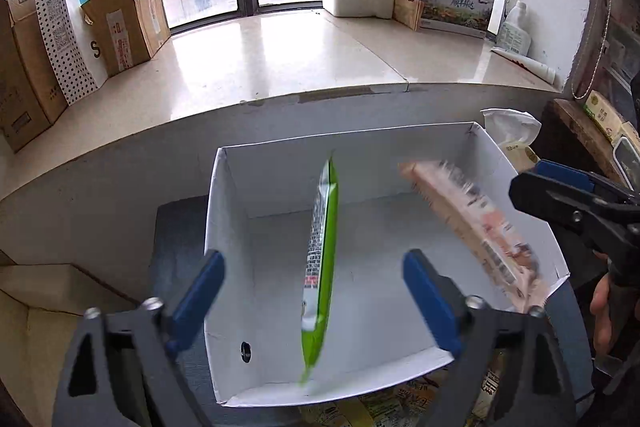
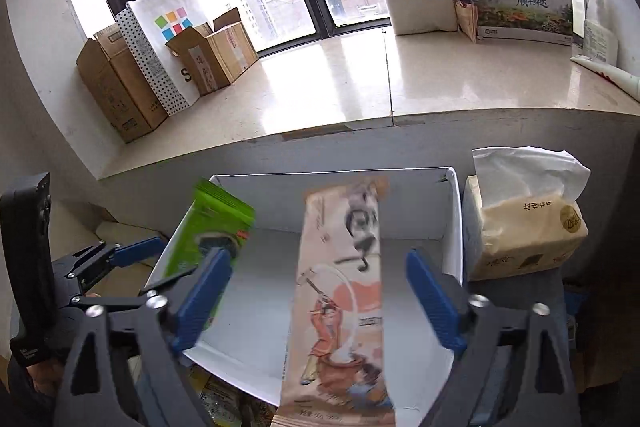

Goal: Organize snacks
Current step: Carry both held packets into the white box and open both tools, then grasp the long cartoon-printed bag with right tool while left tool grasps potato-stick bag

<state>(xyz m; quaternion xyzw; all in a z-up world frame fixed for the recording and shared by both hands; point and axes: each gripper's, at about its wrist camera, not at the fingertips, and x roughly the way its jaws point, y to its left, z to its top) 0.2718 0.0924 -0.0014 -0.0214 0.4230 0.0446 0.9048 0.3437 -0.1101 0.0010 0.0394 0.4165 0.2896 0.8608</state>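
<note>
Both your claws are spread wide and gripping nothing; left claw (image 1: 314,297) and right claw (image 2: 318,301) each hang over the white box (image 1: 516,167). In each wrist view a packet sits in the gap between the fingers, touching neither pad; my read is both are mid-drop into the box, since they're blurred and nothing visibly supports them.

Green packet (image 1: 322,267): 12 o'clock from the left claw, edge-on in that view, long axis running fore-aft, over the middle of the box floor; in the right view it's at 10 o'clock, over the box's left wall. Flat sealed pouch, bright green face, white panel with dark print on the back; crimped end seals.

Pink packet (image 2: 340,303): 12 o'clock from the right claw, face up, its near end over the box's near rim; from the left view it's at 2 o'clock, angled along the right wall. Long slim wrapper, beige-pink, cartoon figure and large characters printed; can't read the text.

Likely why you're centred over the box: releases land inside, side by side. More packets (image 1: 360,413) lie just outside the near rim at 6 o'clock; tissue pack (image 2: 524,227) sits beside the box at 2 o'clock, off-task.
</note>
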